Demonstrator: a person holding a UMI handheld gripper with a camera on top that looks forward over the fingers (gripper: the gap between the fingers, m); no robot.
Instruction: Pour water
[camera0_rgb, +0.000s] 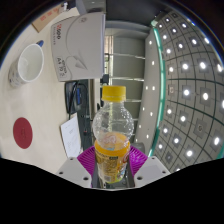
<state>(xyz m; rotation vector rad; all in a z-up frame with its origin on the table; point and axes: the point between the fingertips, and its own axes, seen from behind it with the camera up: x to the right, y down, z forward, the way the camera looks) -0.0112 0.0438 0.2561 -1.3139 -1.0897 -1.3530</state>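
The bottle (113, 135) is standing upright between the 2 fingers of the gripper (112, 160), with its yellow cap (115, 94) still on and an orange-yellow liquid filling only its lower part. The fingers are closing on it low on the body, and the purple pads (90, 157) are touching its sides, so the gripper is holding the bottle firmly, as far as I can judge. Beyond the bottle and to the left, well apart from it, a white cup (31, 63) is sitting on the table (30, 100), and a red round coaster (24, 131) is lying nearer, also on the left. A white box with printing (78, 48) is standing behind, between the cup and the bottle. I am judging that the step in hand is carrying the bottle toward the cup. To do it well, the person should be keeping the bottle vertical while moving, bringing its mouth just above the rim of the cup, and tilting slowly. The cap seems to be closed, so nothing can be flowing out until it is removed.
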